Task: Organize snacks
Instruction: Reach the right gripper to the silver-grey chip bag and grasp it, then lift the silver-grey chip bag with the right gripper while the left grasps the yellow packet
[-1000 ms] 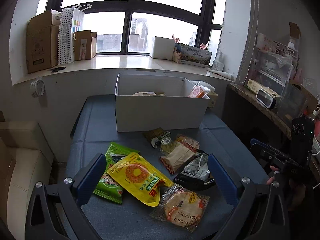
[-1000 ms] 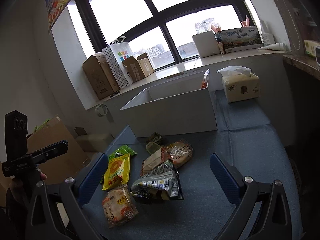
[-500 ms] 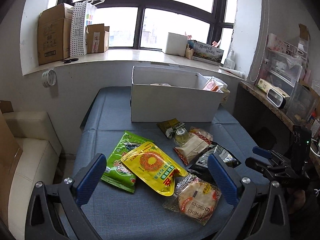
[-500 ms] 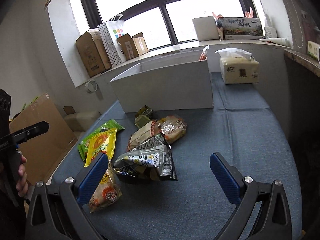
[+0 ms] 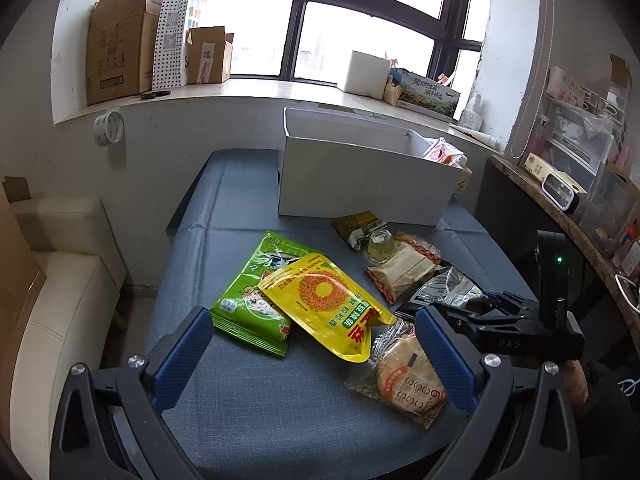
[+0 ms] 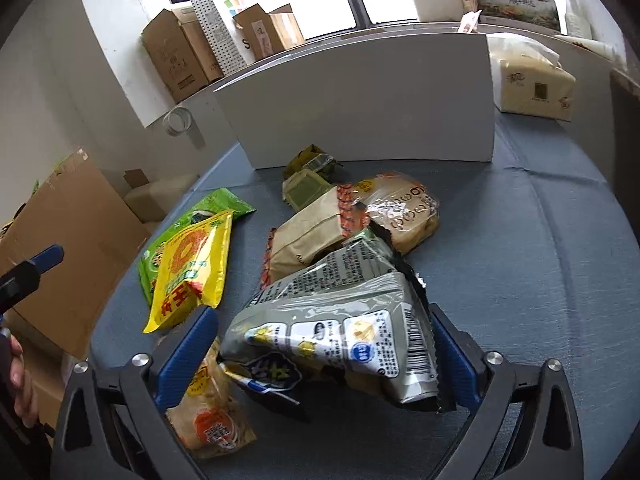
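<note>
Several snack packets lie on the blue table (image 5: 224, 432) before the white box (image 5: 360, 184); the grey packet (image 6: 340, 320) sits between the right gripper (image 6: 320, 352) closing jaws, pads not pressing; left gripper (image 5: 312, 356) wide, holding nothing

The right gripper (image 6: 320, 356) points down at a slant, its jaws closing with the grey snack bag (image 6: 340, 320) between them; the right blue pad sits at the bag's edge, the left pad stands clear. The left gripper (image 5: 316, 360) hangs wide apart left of that bag, gripping nothing.
</note>
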Motion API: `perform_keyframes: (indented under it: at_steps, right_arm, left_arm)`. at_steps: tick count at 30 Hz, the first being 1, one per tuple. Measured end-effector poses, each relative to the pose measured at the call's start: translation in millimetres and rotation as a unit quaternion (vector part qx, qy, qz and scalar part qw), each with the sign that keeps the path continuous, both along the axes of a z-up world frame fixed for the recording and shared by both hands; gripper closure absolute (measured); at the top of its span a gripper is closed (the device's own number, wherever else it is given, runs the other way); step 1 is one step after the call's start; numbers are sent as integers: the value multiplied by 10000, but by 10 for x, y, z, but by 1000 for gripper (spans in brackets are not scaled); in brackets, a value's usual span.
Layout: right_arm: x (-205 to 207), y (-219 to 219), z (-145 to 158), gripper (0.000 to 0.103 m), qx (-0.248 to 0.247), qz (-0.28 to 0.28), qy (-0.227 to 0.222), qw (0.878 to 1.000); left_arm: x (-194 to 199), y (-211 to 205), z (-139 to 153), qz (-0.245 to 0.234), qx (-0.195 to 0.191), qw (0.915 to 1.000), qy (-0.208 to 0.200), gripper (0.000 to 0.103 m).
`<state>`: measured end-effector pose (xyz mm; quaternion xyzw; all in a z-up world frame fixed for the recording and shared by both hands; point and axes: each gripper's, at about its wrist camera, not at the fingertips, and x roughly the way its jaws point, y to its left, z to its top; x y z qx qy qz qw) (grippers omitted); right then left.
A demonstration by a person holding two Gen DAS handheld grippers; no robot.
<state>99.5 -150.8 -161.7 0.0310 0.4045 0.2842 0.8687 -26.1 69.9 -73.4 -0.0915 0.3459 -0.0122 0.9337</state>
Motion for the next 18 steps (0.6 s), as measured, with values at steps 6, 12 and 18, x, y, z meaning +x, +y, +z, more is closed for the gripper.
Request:
perform_keyframes:
  at_steps: [6,12,18]
  right_arm:
    - [-49,-72,27,37,53,-57,-96,9999]
    - [-182,-425,218,37,427,-493,-325,9973]
    - [-354,-636,516,37,518,-776,-811,9923]
  left_arm:
    - [60,50,-130,36,-113,9998,162,0]
    - [281,-79,-283,-7,5,9987,504,0]
    - [807,-239,-487,554,-239,9901,1271,0]
